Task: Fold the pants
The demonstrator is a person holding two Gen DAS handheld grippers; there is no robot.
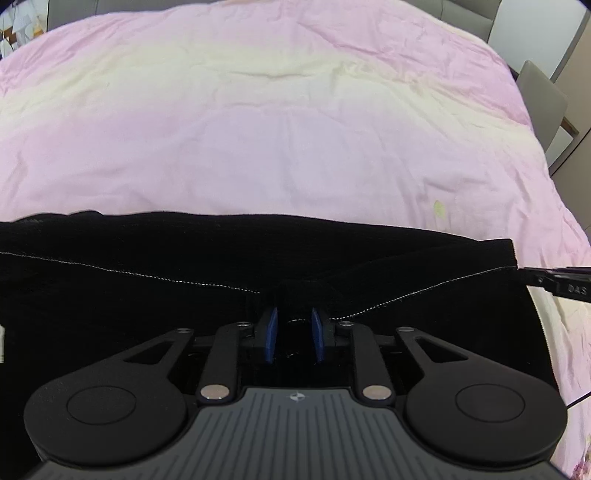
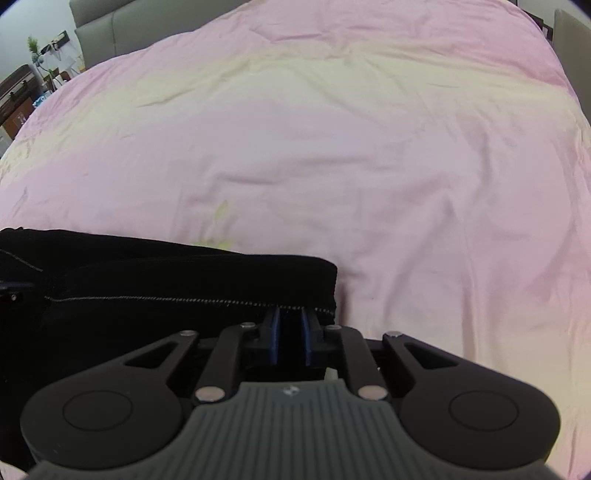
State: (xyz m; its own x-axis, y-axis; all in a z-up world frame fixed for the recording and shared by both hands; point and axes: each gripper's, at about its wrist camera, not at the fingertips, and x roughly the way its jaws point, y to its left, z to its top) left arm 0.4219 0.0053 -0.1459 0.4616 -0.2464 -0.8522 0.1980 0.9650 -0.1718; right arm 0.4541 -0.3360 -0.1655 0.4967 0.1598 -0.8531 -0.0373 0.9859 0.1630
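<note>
Black pants (image 1: 184,254) with a pale stitched seam lie along the near side of a pink bed cover (image 1: 280,140). My left gripper (image 1: 294,325) is shut on a bunched fold of the pants at the seam. The pants also show in the right wrist view (image 2: 166,277), where my right gripper (image 2: 290,321) is shut on their right end, at the seam near the corner. The right gripper's tip shows in the left wrist view (image 1: 561,284) at the pants' right corner. Fabric hides the fingertips.
The pink and pale yellow cover (image 2: 332,147) stretches far ahead, lightly wrinkled. A grey headboard (image 2: 110,33) and cluttered furniture (image 2: 22,96) are at the far left. Grey chairs (image 1: 543,96) stand beyond the bed's right edge.
</note>
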